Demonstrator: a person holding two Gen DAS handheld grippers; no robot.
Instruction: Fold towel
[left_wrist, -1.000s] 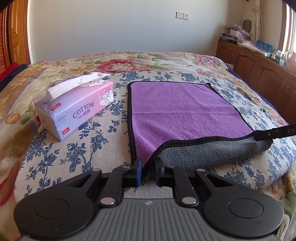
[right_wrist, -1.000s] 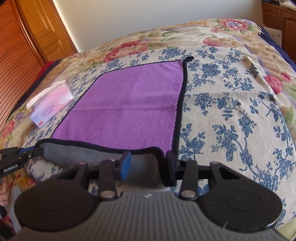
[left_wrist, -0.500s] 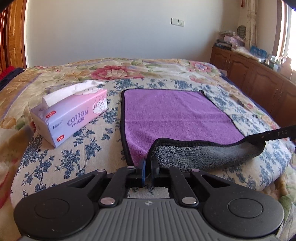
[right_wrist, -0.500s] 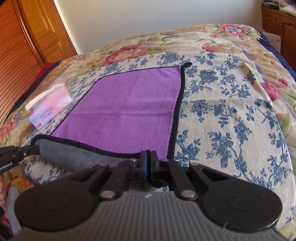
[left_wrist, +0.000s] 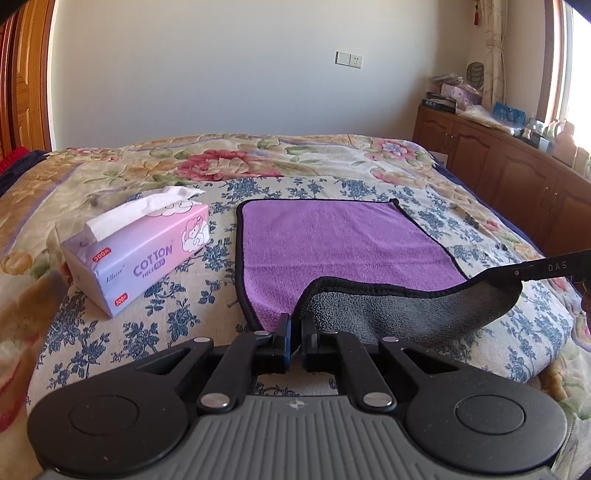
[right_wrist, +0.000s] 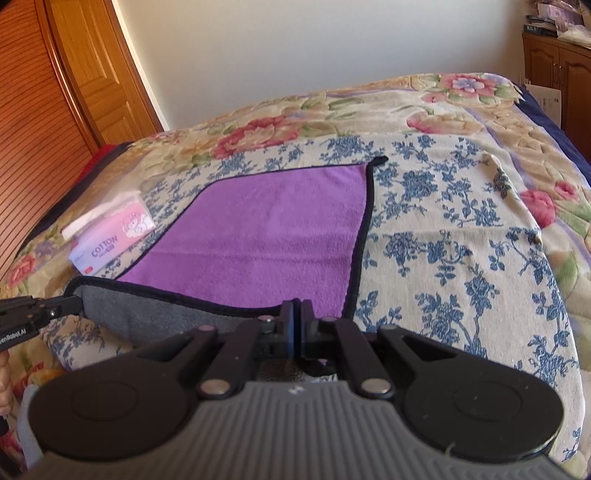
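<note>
A purple towel (left_wrist: 332, 236) with a black hem and grey underside lies flat on the bed; it also shows in the right wrist view (right_wrist: 266, 236). My left gripper (left_wrist: 295, 325) is shut on the towel's near left corner and holds it lifted. My right gripper (right_wrist: 296, 314) is shut on the near right corner. The near edge hangs between them, turned up with the grey underside (left_wrist: 406, 310) showing. The right gripper's finger (left_wrist: 546, 267) shows at the right of the left wrist view, and the left gripper's finger (right_wrist: 40, 312) at the left of the right wrist view.
A pink tissue pack (left_wrist: 144, 254) lies on the bed left of the towel, also in the right wrist view (right_wrist: 110, 240). The floral bedspread (left_wrist: 369, 158) stretches beyond. Wooden cabinets (left_wrist: 517, 173) stand to the right, a wooden door (right_wrist: 85, 74) to the left.
Both grippers have shut on the towel's near corners and lifted them. The near edge has risen off the bed, showing more grey underside.
</note>
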